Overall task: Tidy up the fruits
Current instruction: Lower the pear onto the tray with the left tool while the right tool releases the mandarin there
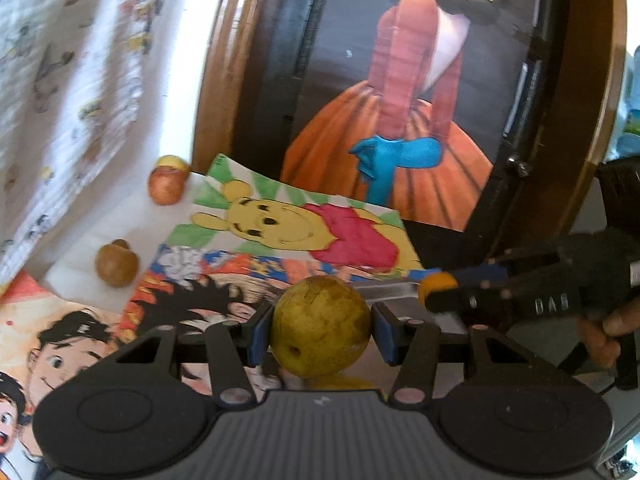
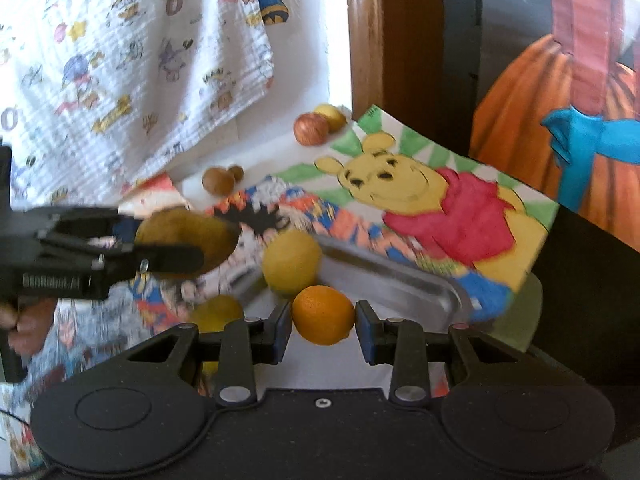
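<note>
The left gripper (image 1: 322,330) pinches a yellow-green pear (image 1: 320,326) between its blue pads, above the cartoon drawings (image 1: 280,224). The right gripper (image 2: 323,326) pinches an orange (image 2: 323,314) just in front of the metal tray (image 2: 384,276), where a yellow lemon (image 2: 291,261) sits at the tray's near end. A red apple (image 2: 311,129) and a brown fruit (image 2: 218,180) lie well apart, near the patterned cloth (image 2: 120,60).

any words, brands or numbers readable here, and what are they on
"DAB" is moulded on the right hand-held gripper, as seen from the left wrist.
Moulded lettering on the left hand-held gripper, seen from the right wrist: too blurred to read.
Cartoon posters and printed cloth: no readable text.
</note>
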Demonstrator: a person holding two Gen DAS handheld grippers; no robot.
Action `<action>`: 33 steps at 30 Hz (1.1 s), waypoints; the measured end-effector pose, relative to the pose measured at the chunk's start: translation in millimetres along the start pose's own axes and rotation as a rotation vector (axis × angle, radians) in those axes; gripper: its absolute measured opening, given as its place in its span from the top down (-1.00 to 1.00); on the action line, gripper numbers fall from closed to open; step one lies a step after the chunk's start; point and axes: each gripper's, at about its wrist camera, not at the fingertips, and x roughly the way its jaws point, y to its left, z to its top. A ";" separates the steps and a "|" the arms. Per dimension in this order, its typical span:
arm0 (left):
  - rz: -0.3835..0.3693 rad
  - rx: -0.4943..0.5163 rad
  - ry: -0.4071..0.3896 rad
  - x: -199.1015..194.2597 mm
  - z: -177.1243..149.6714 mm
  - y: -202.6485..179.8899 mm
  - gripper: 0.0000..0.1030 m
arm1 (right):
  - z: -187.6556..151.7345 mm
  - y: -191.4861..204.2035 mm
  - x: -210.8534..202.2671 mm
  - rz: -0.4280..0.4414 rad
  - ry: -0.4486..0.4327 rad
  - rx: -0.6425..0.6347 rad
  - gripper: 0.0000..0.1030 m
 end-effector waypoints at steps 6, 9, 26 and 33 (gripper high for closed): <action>-0.038 0.019 0.032 9.4 -5.8 -33.3 -0.09 | -39.7 2.3 -10.3 -0.021 0.023 0.006 0.29; -0.044 0.022 0.068 19.4 -11.1 -46.0 -0.09 | -53.9 3.1 -7.1 -0.013 0.044 0.029 0.29; 0.011 0.122 0.203 55.4 -25.3 -74.9 -0.10 | -74.7 13.2 1.6 -0.063 0.072 -0.058 0.28; 0.023 0.105 0.225 63.2 -22.6 -73.4 -0.10 | -76.7 14.3 -0.4 -0.070 0.068 -0.066 0.26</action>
